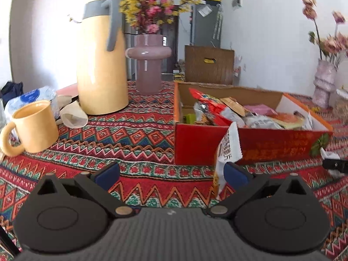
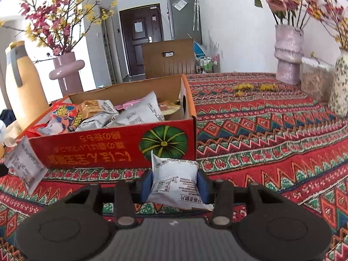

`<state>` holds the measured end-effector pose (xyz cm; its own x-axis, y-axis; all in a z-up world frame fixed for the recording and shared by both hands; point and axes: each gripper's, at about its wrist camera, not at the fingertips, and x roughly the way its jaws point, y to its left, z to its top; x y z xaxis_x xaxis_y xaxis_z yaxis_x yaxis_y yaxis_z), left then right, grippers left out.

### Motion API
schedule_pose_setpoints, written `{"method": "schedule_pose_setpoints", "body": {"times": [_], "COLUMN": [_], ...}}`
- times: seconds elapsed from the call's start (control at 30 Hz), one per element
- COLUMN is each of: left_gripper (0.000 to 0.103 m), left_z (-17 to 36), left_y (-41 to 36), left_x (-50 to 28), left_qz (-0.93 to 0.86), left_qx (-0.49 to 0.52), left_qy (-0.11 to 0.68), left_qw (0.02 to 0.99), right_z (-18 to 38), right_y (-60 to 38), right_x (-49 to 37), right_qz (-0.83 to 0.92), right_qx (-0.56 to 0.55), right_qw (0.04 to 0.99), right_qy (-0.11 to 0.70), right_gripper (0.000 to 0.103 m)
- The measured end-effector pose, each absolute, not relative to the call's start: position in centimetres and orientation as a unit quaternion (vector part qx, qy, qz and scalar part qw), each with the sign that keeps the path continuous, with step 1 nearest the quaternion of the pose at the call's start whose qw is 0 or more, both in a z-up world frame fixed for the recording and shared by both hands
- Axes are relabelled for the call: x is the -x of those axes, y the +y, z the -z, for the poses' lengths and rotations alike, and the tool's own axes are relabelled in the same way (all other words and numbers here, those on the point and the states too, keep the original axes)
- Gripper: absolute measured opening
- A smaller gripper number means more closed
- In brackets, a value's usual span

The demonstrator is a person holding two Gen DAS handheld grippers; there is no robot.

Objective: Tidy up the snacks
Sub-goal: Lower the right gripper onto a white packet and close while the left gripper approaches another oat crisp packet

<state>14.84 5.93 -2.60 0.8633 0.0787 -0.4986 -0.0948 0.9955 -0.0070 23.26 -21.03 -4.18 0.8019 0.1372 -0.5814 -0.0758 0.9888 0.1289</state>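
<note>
A red cardboard box [image 1: 280,145] [image 2: 97,150] with a pumpkin picture stands on the patterned tablecloth and holds several snack packets [image 2: 130,115]. My right gripper [image 2: 174,183] is shut on a white snack packet [image 2: 174,178], held just in front of the box's near wall. My left gripper [image 1: 171,174] stands wide open in front of the box's left part. A second white packet [image 1: 229,148] [image 2: 24,165] stands on edge against the inner side of its right finger [image 1: 236,174], not squeezed.
A yellow jug [image 1: 102,65], a pink vase [image 1: 150,65] and a yellow mug [image 1: 34,126] stand left of the box. At the right stand a wrapped vase of roses [image 2: 288,54] and a flowered vase [image 2: 340,87]. A wooden chair [image 2: 169,58] is behind the table.
</note>
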Motion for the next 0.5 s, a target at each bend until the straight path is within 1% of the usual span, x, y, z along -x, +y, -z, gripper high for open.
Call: {"method": "schedule_pose_setpoints", "body": {"times": [0.3, 0.5], "left_gripper": [0.103, 0.103], "left_z": [3.0, 2.9], "left_y": [1.5, -0.3], "left_x": [-16.5, -18.2], "left_qz": [-0.016, 0.003], "left_qx": [-0.048, -0.043], "left_qy": [0.305, 0.337], "left_qw": [0.951, 0.941], "right_z": [4.7, 4.7], "right_y": [-21.6, -21.8], "right_x": [-23.0, -22.7], "right_qz": [-0.081, -0.092], "right_qx": [-0.076, -0.085], "right_qw": [0.946, 0.946], "right_qy": [0.304, 0.3], "right_gripper": [0.044, 0.044]}}
